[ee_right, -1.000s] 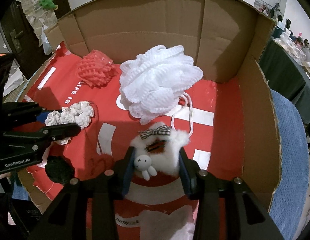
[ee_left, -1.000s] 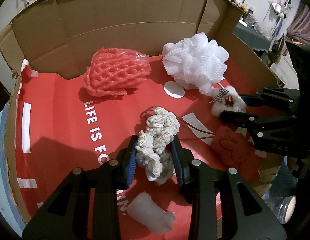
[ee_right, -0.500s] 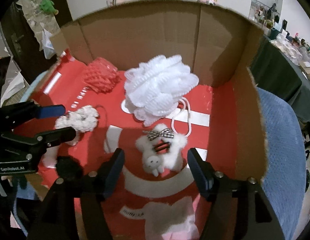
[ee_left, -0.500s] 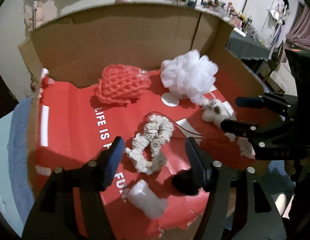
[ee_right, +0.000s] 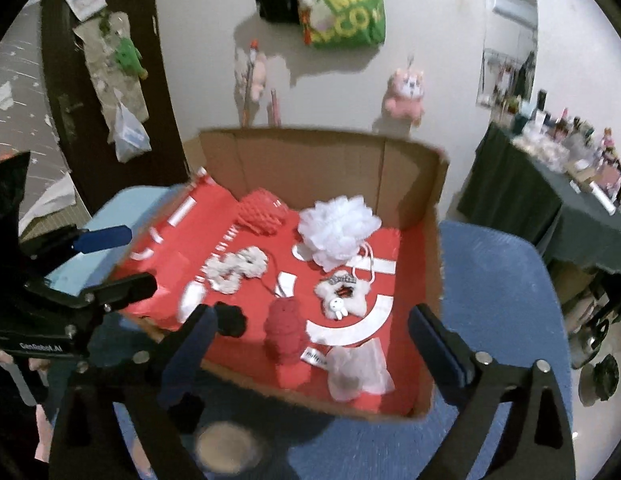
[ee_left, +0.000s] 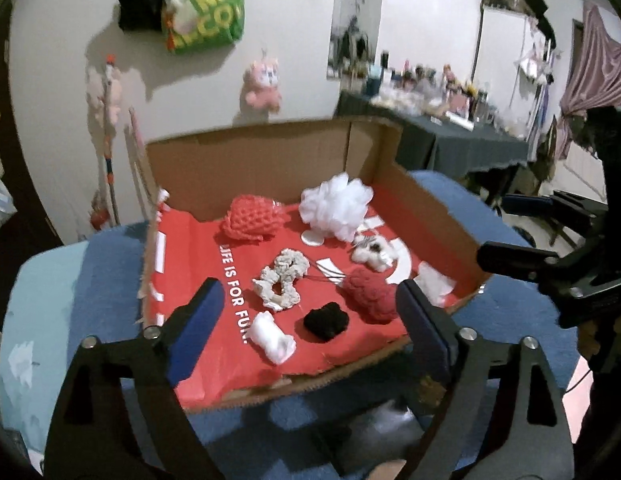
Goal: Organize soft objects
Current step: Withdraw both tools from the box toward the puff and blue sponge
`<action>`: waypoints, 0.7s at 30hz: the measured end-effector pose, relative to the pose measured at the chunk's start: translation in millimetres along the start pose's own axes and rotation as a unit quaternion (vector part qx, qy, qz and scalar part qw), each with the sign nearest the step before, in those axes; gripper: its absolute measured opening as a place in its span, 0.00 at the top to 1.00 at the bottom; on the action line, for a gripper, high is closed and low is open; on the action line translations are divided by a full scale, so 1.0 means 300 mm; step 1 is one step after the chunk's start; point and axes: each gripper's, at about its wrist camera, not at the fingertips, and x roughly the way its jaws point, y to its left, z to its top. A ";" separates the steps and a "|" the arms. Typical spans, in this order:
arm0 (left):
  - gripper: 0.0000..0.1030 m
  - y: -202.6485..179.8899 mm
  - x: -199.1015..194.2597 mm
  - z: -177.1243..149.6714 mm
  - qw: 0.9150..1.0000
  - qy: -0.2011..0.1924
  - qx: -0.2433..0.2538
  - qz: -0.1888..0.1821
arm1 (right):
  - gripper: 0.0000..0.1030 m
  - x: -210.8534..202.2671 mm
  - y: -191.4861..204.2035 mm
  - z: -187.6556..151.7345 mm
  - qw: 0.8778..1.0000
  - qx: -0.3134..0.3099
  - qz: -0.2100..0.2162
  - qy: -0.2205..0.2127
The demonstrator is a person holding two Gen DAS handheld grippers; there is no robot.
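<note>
White walls hung with a green bag [ee_left: 206,4] and a pink plush toy [ee_right: 404,92] stand behind our blue cushion [ee_right: 498,280], where the cardboard box [ee_right: 310,160] sits with its red liner. Everything soft lies inside it: the red mesh net [ee_left: 252,216] and the white bath puff [ee_right: 338,230] at the back, the cream scrunchie [ee_left: 284,278] in the middle, the fluffy white bow clip [ee_right: 344,294] just right of it, then the dark red knit piece [ee_right: 284,326], the black pom [ee_left: 325,319] and two white scraps near the front edge.

Our left gripper [ee_left: 306,320] and right gripper [ee_right: 310,338] hover above the front rim, both with jaws opening wide and nothing between them; the scrunchie and the clip lie free on the liner.

We judge the placing step finished. To do the rest well, we should lift clear without snagging the scrunchie's string, then choose one loose piece each, come down from above, and close gently so the soft things keep shape.
</note>
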 end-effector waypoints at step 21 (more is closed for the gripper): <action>0.09 -0.177 -0.361 -0.355 0.993 -0.113 -0.017 0.016 | 0.00 -0.413 0.184 -0.379 0.990 0.008 -0.055 -0.130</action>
